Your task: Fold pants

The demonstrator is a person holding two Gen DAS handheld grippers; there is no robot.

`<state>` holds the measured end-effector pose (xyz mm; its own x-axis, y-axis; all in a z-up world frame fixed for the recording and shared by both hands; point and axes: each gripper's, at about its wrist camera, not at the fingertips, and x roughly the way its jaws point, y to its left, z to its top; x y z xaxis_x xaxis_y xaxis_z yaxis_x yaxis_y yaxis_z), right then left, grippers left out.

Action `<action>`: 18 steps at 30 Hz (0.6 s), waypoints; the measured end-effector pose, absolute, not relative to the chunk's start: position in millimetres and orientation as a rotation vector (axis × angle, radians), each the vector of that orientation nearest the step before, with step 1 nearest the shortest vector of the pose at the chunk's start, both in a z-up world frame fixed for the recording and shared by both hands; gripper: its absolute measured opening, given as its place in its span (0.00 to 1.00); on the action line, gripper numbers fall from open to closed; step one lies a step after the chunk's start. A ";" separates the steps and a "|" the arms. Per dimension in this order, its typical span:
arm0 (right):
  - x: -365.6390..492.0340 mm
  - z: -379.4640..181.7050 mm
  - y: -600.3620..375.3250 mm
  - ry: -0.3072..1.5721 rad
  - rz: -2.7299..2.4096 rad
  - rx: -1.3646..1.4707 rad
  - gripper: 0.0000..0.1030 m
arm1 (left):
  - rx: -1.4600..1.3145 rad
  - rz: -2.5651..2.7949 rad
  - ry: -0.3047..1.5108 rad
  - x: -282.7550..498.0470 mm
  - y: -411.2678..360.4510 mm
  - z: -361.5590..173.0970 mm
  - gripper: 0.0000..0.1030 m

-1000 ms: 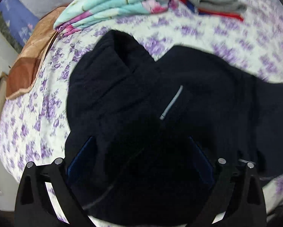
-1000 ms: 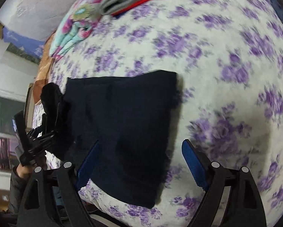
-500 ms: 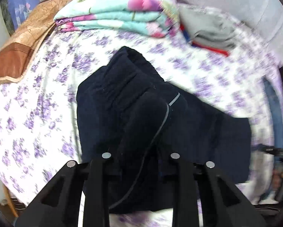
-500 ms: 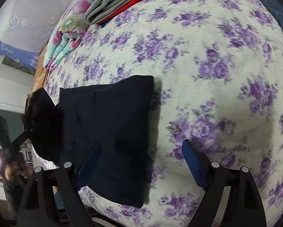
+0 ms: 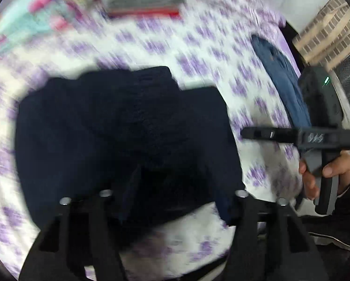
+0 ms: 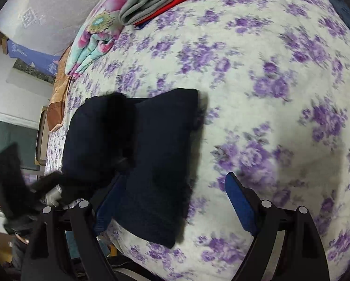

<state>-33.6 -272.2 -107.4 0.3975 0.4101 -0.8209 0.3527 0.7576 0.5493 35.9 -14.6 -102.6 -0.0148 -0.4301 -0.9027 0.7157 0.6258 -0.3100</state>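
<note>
The dark navy fleece pants (image 6: 137, 159) lie folded on the white bedsheet with purple flowers (image 6: 268, 93), left of centre in the right wrist view, long axis running up the frame. Our left gripper (image 5: 175, 199) sits right over them, jaws opening – whether cloth remains between them, blur hides. Our right gripper (image 6: 172, 201) hangs wide apart, empty, beside the fold's lower edge.

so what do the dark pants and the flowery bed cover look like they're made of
Dark pants: likely a soft fleece or thick knit, matte navy-black; the surface looks fuzzy with no sheen, and the folds are bulky.
Flowery bed cover: probably printed woven cotton, matte white with purple flowers; it lies smooth and thin.
</note>
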 end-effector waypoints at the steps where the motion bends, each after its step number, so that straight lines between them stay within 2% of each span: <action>1: -36.6 -107.7 -274.6 1.194 0.041 0.769 0.84 | 0.268 -0.927 1.314 33.3 -17.5 -104.3 0.60; 4: -39.4 -105.2 -276.5 1.176 0.067 0.781 0.86 | 0.240 -0.939 1.232 29.4 -13.0 -79.8 0.77; 7: -32.1 -101.1 -270.9 1.152 0.127 0.810 0.87 | 0.241 -0.894 1.103 28.4 6.5 -46.7 0.89; 10: -13.8 -96.0 -254.1 1.151 0.183 0.776 0.88 | 0.224 -0.753 0.990 36.1 33.1 -26.0 0.95; 13: 13.5 -92.7 -229.4 1.153 0.247 0.725 0.88 | 0.201 -0.527 0.943 50.9 59.3 -32.8 0.95; 18: 41.9 -84.9 -192.3 1.161 0.291 0.544 0.88 | 0.205 -0.242 1.095 73.6 99.4 -92.5 0.95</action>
